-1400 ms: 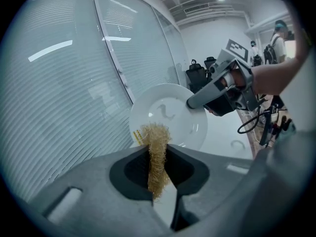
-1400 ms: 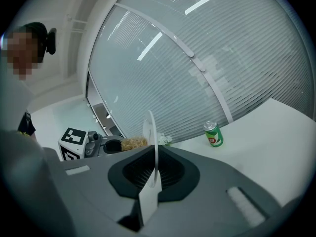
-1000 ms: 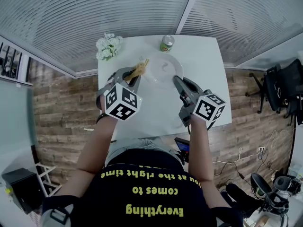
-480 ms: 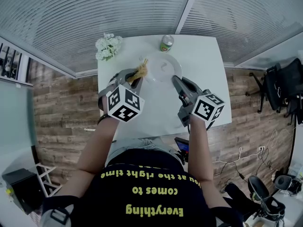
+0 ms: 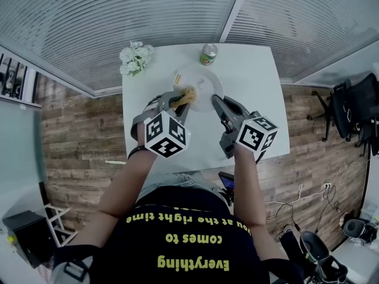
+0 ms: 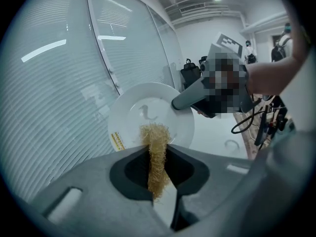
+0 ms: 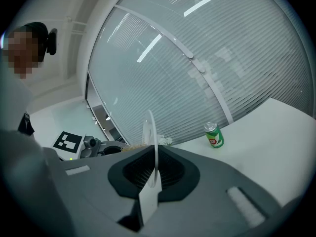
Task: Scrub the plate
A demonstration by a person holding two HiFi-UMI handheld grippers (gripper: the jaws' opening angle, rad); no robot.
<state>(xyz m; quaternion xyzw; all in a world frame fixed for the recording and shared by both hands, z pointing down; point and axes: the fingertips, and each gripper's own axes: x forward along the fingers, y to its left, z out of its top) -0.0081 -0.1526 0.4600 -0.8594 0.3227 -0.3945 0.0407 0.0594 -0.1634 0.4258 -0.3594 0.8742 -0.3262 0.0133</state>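
While the white surface (image 5: 260, 81) sits underneath, the plate (image 6: 148, 110) faces the left gripper (image 6: 159, 154) dead ahead at 12 o'clock in that gripper's view, its 2 o'clock rim pinched in the right gripper's (image 5: 215, 99) closed fingers, and the left fingers clamp a fibrous scrubber (image 6: 155, 135) whose tuft overlaps the plate's 6 o'clock edge.

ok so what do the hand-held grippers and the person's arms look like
Both are grey moulded plastic with long tapering jaws. The left hand-held gripper carries a white cube printed with black square markers, and the right hand-held gripper has a matching cube. The person wears a black T-shirt with yellow lettering and short sleeves, and a dark band on the left wrist.
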